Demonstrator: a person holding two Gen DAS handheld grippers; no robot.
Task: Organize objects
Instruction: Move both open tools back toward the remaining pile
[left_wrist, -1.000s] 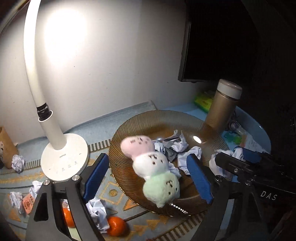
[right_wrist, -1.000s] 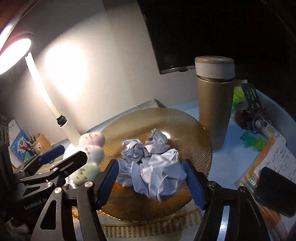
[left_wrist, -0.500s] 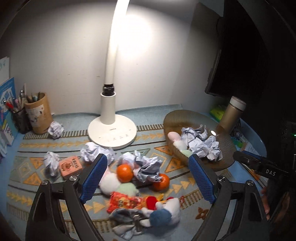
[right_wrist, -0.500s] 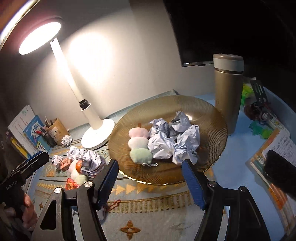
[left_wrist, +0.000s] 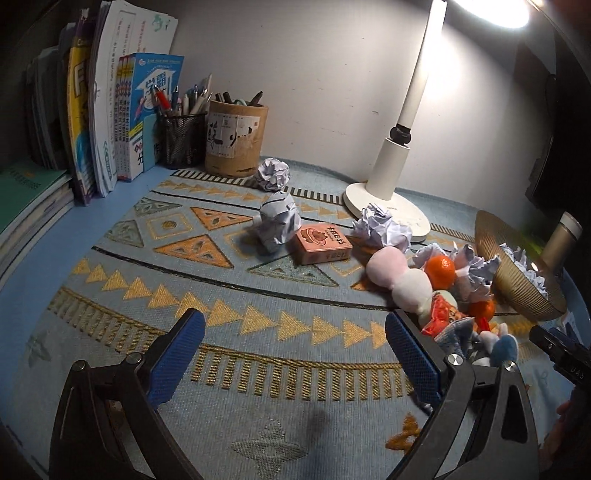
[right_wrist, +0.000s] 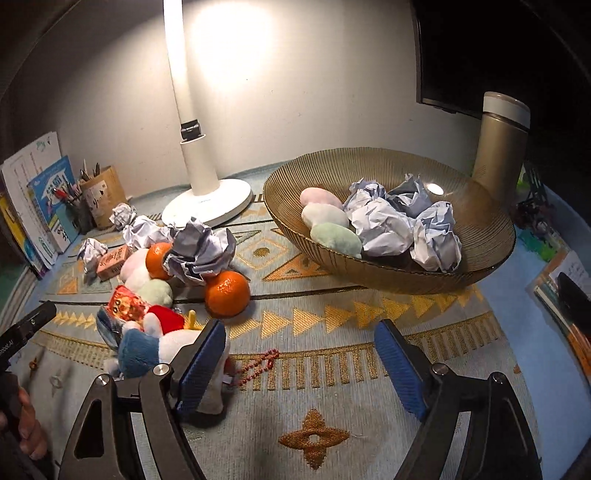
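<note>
Both my left tongs (left_wrist: 293, 349) and right tongs (right_wrist: 301, 356) hang agape, empty, over the counter; crumpled paper balls (right_wrist: 384, 223) and a three-ball plush (right_wrist: 330, 221) lie in the bowl (right_wrist: 484, 221), oranges (right_wrist: 226, 293) beside it

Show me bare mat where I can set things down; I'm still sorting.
Free: the mat between the book stack and pink box, and the strip before the bowl. Crowded: toys, oranges and crumpled paper beside the lamp base.
</note>
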